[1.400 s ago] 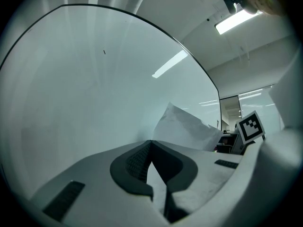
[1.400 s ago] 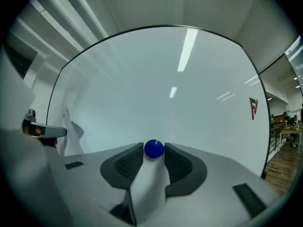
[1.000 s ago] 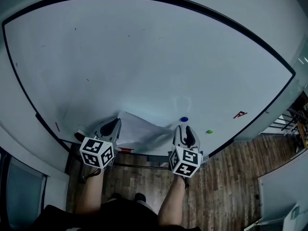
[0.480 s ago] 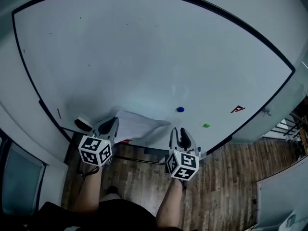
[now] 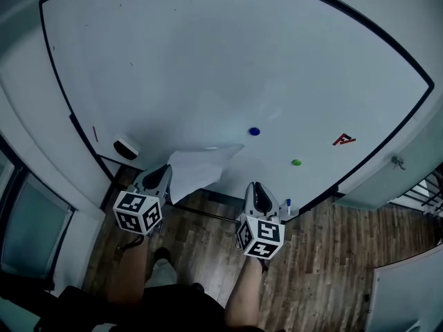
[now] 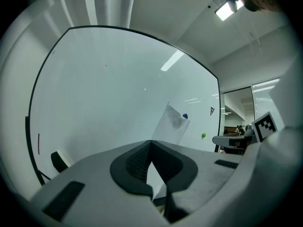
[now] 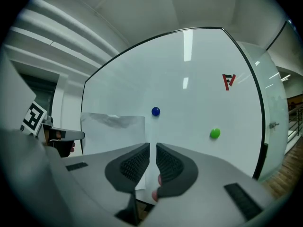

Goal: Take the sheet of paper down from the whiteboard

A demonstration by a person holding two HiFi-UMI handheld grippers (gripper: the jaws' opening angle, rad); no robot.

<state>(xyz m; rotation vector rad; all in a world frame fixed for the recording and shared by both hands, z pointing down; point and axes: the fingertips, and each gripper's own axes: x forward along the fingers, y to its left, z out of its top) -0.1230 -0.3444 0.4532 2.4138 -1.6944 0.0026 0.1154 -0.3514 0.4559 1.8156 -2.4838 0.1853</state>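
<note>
A wide whiteboard (image 5: 228, 61) with a dark frame fills most of the head view. Below it is a dark wood floor (image 5: 325, 254). The person's two forearms reach up from the bottom edge, and each hand holds a two-jaw gripper topped by a black-and-white marker cube.

The sheet of paper (image 5: 199, 166) sits at the board's lower edge, left of centre. It is creased and slanted, and its upper right corner points toward a blue magnet (image 5: 254, 131). The magnet is on the bare board, clear of the sheet. Whether the sheet touches the board cannot be told.

The left gripper (image 5: 158, 178) is at the sheet's lower left. In the left gripper view its jaws (image 6: 151, 142) are pressed together on the paper's lower part. The rest of the sheet (image 6: 173, 124) rises beyond them in front of the board.

The right gripper (image 5: 257, 189) is off to the right, apart from the sheet. In the right gripper view its jaws (image 7: 152, 146) have just been closing. They are a thin slit apart with nothing between the pads. The sheet (image 7: 113, 131) hangs just left of the slit.

A dark board eraser (image 5: 127, 146) sits on the board left of the sheet. A green magnet (image 5: 296, 162) is lower and to the right of the blue one. A small red mark (image 5: 343, 140) lies farther right.
</note>
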